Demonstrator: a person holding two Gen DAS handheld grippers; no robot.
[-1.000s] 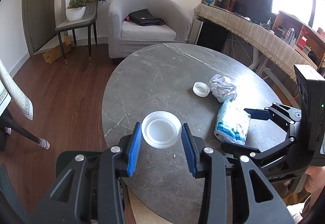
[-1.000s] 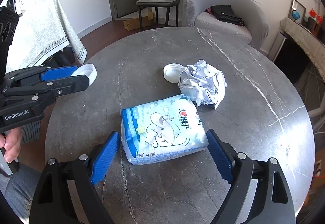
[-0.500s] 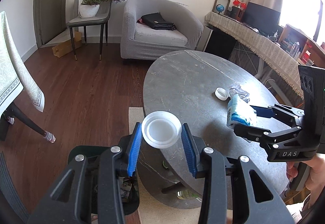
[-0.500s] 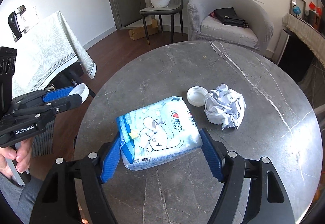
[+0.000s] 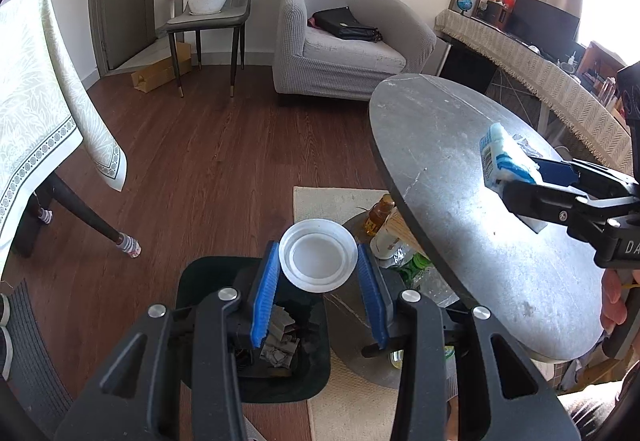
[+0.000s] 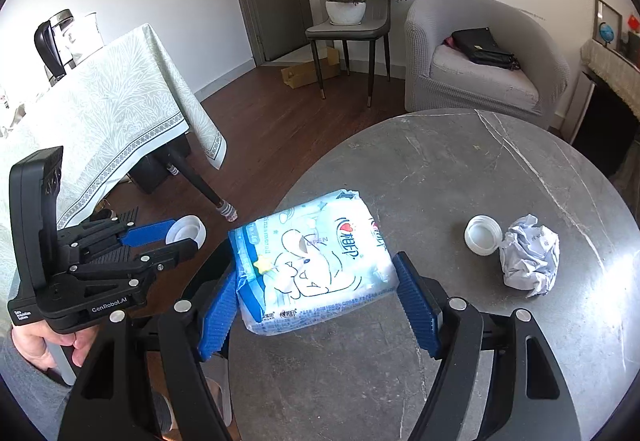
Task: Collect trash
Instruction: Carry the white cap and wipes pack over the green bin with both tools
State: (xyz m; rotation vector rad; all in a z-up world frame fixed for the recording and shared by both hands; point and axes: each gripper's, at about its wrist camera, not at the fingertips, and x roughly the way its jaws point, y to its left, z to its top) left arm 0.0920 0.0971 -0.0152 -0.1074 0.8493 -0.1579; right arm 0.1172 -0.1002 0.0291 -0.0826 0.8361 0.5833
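Fingers (image 5: 266, 283) of the left gripper (image 5: 318, 281) are clamped across the rim of a white plastic lid (image 5: 318, 260), held off the table above the black trash bin (image 5: 256, 325) on the floor. Fingers (image 6: 416, 305) of the right gripper (image 6: 318, 299) are closed on a blue-and-white tissue pack (image 6: 312, 261), which is at the near edge of the grey table (image 6: 460, 169); whether it is lifted clear cannot be told.

Handling, judged: the lid is light, stiff and smooth, so an edge-to-edge grip on its diameter suits it, though it could slip. It faces open side up, roughly level; being round, it has no long axis. The pack is soft, light and compressible, with slick film; the grip sits on its two short ends. Its long axis therefore runs across the fingers, printed face up.

A smaller white cap (image 6: 483, 235) and a crumpled paper ball (image 6: 530, 255) lie touching on the table, uncollected.
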